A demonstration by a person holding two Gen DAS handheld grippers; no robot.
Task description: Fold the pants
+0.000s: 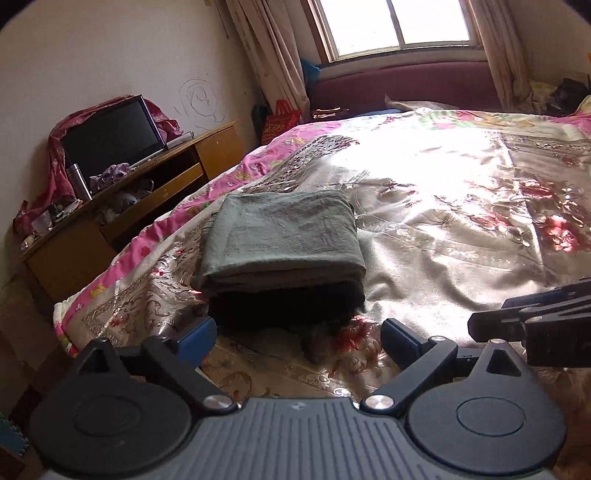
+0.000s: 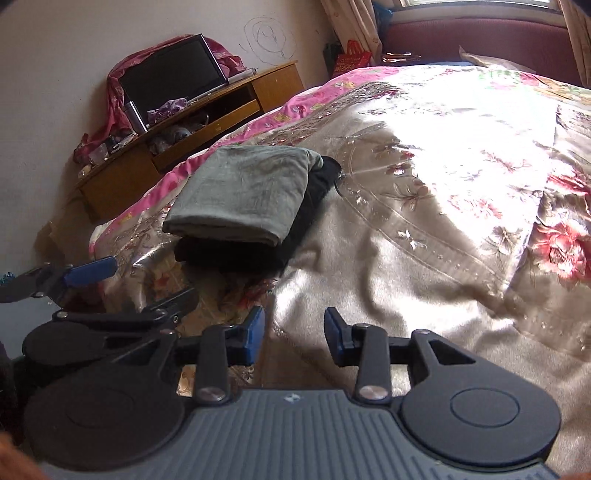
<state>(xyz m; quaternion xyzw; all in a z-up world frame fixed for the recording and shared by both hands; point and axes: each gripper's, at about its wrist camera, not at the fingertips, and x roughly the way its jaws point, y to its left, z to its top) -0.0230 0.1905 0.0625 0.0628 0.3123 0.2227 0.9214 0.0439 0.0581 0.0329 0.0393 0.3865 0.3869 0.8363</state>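
Grey-green folded pants [image 1: 280, 236] lie on top of a black folded garment [image 1: 288, 306] near the left side of the bed. My left gripper [image 1: 299, 334] stands wide open just in front of this stack, its blue pads [image 1: 201, 332] apart from the cloth and holding nothing. In the right wrist view the same grey-green pants [image 2: 240, 195] and black garment [image 2: 236, 254] lie ahead to the left. My right gripper [image 2: 294, 336] is partly open over bare bedspread, nothing between its pads. Each gripper shows in the other's view: the right gripper [image 1: 487, 315], the left gripper [image 2: 151, 278].
A shiny floral bedspread [image 1: 443, 206] with a pink border covers the bed. Left of the bed stands a wooden cabinet [image 1: 177, 173] with a dark screen [image 1: 110, 136] and clutter. A maroon headboard [image 1: 406, 85], curtains and a bright window [image 1: 399, 26] are at the far end.
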